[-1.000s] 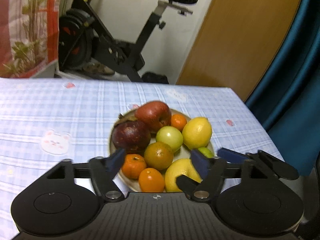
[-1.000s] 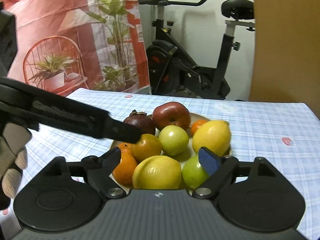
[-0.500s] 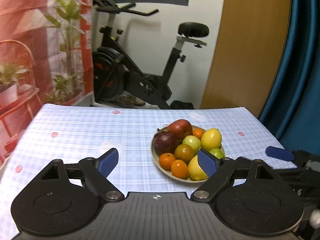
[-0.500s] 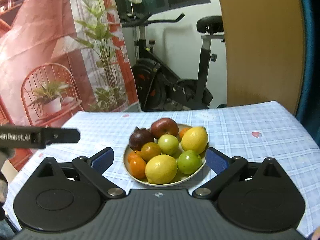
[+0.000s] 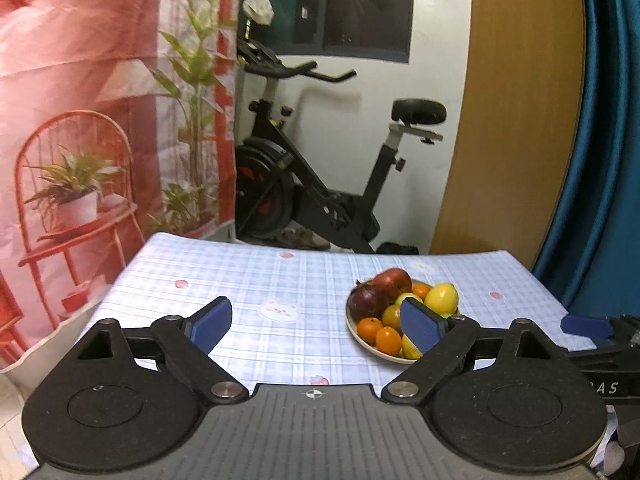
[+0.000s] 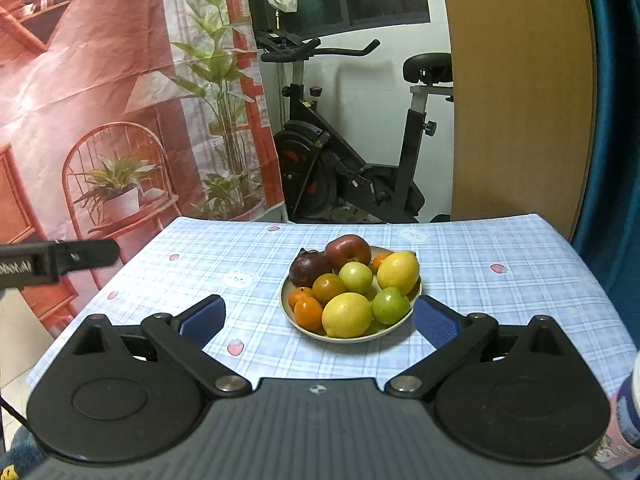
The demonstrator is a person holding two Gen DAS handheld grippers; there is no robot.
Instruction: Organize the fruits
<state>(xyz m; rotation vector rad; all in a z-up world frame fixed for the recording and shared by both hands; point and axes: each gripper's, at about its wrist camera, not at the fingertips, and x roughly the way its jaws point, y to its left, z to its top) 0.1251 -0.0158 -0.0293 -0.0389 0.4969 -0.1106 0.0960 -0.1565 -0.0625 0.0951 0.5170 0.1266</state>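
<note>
- The plate of fruits stands on the checked tablecloth, at about 12 o'clock from the right gripper and at about 1 o'clock from the left gripper.
- Both claws are released and grasp nothing. Their jaws have just been opening, the left one further than the right in the last moment, and only bare cloth or the far plate shows between the pads.
- On the plate, the red apple lies at 12 o'clock, the dark purple fruit at 10 o'clock, one lemon at 2 o'clock, and the other lemon at 6 o'clock.
- The green fruit lies at 4 o'clock, and the small oranges lie at 8 o'clock.
- I judge the lemons firm and a little waxy. They are best taken across the short middle, not by the pointed ends.
- The apple seems the heaviest and smooth, so it may slip. A hold at its widest part is safest.
- The small oranges look light with softer skin. A gentle squeeze should be enough.
- The fruits are round and piled touching each other, so lifting one may let its neighbours roll. The pieces near the rim look the easiest to reach.
</note>
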